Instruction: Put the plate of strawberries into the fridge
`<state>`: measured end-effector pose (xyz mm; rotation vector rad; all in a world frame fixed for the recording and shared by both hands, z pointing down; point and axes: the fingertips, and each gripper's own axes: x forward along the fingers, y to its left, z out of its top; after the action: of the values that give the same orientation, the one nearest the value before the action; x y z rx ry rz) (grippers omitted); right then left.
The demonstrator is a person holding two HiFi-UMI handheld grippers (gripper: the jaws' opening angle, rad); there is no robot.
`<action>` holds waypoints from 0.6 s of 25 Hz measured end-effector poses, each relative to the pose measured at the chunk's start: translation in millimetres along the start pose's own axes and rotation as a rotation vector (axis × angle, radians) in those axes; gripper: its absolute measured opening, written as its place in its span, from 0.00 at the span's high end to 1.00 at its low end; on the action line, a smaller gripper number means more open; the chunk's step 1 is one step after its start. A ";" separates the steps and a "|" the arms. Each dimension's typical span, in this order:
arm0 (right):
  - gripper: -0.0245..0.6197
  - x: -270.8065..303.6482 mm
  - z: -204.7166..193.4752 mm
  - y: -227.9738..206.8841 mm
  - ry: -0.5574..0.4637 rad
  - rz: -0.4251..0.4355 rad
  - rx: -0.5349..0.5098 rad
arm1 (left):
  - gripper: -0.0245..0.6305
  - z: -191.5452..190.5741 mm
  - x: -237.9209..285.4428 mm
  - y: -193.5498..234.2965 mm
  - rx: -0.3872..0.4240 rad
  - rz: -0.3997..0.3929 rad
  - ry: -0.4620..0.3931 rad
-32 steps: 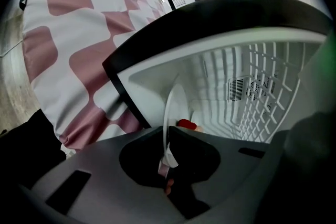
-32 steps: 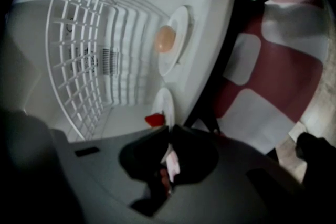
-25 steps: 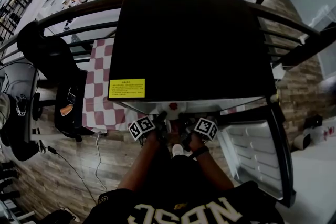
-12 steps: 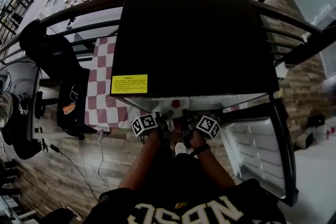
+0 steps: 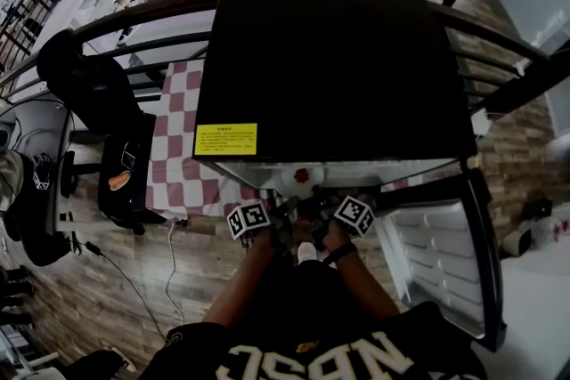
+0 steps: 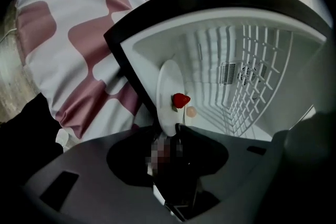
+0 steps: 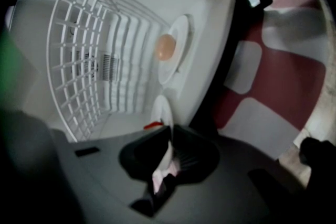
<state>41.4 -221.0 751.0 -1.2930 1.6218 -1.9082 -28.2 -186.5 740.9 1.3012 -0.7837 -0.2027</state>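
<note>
A white plate (image 6: 169, 86) with one red strawberry (image 6: 181, 100) sits just inside the open white fridge (image 6: 247, 76). In the head view the plate (image 5: 289, 184) and strawberry (image 5: 302, 175) show at the fridge's front opening. My left gripper (image 6: 169, 136) is at the plate's near rim. Its jaws are opening, the rim still lies between them, and the pads no longer seem to press on it. From the other side my right gripper (image 7: 167, 136) is shut on the plate's rim (image 7: 161, 113).
The fridge has a black top (image 5: 329, 67) with a yellow label (image 5: 226, 139). Its door (image 5: 436, 258) hangs open to the right. A second plate with a pale round thing (image 7: 165, 47) is inside. A pink checked cloth (image 5: 178, 160) lies to the left.
The plate with the strawberry has come into sight at the fridge's front opening. Both grippers have shifted slightly down the picture, towards the person.
</note>
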 end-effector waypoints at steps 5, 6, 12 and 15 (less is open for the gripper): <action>0.91 -0.1 -1.5 0.8 0.002 0.008 0.011 | 0.78 2.0 2.7 4.1 -0.042 0.000 -0.045; 0.91 -0.3 -1.3 0.8 0.002 0.011 0.011 | 0.84 2.8 3.0 5.8 -0.041 0.013 -0.053; 0.91 0.8 -2.7 6.0 0.028 0.031 -0.002 | 0.90 7.9 5.3 5.1 -0.087 0.006 -0.085; 0.88 1.4 -5.9 5.6 0.070 0.004 -0.042 | 0.91 10.8 8.0 0.2 -0.109 -0.013 -0.100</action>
<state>34.3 -220.1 746.8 -1.2516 1.7060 -1.9474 -29.1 -199.3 744.9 1.2003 -0.8381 -0.3182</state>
